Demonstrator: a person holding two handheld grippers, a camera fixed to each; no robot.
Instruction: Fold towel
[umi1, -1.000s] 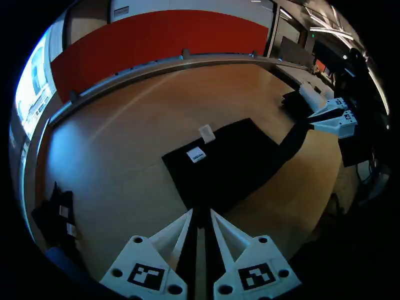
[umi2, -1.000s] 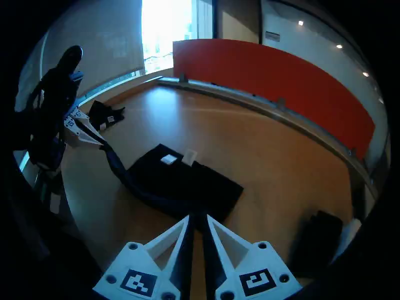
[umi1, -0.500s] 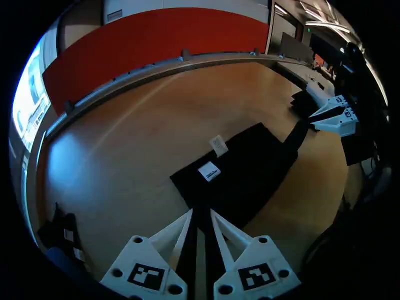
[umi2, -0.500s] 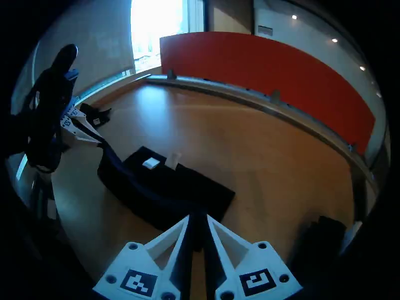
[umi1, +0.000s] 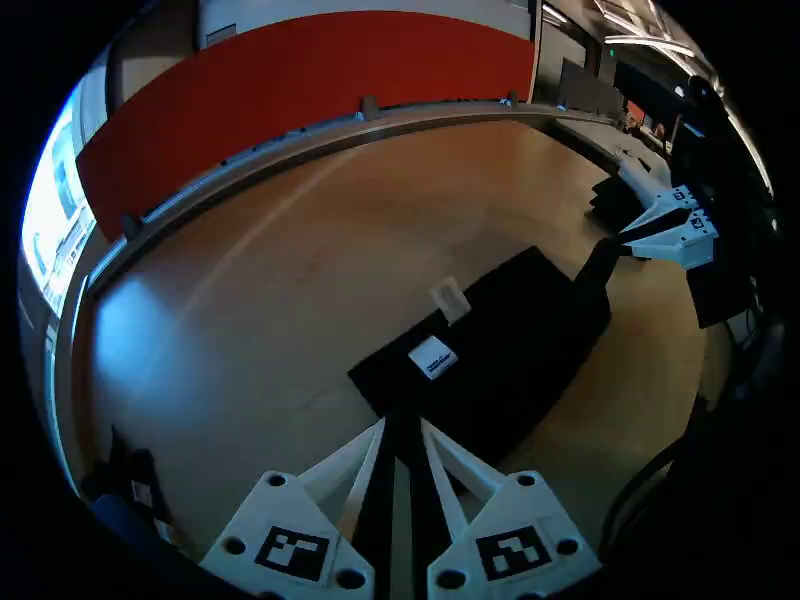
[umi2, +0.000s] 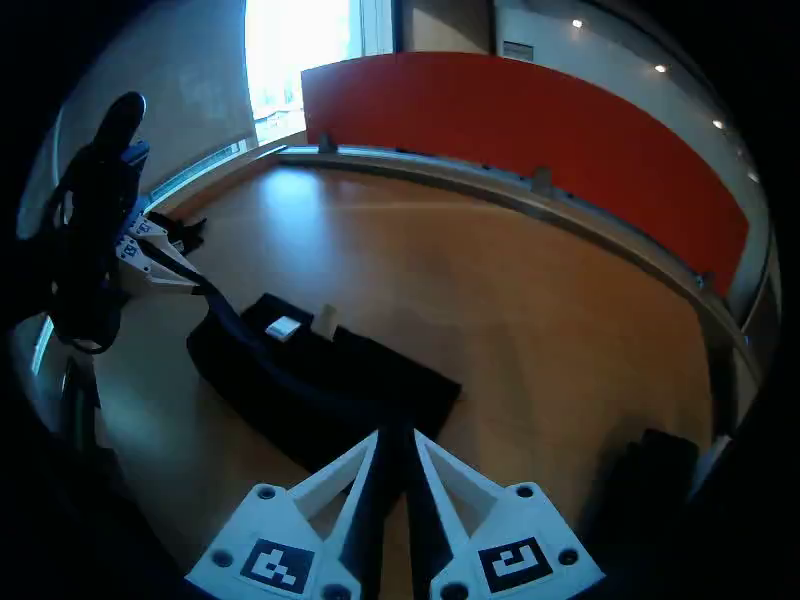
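Black towel (umi1: 520, 330), 1, on wooden table (umi1: 250, 300). Left gripper (umi1: 402, 425), right gripper (umi2: 398, 435): fingers narrowed, 1 corner pinched in each. Corners to be carried level, edges matched before release.

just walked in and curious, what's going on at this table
A person is folding a black towel on a wooden table, with a handheld gripper in each hand. The left gripper and the right gripper are each shut on one end of its near edge, holding that edge raised while the rest lies flat on the table, two white tags showing.
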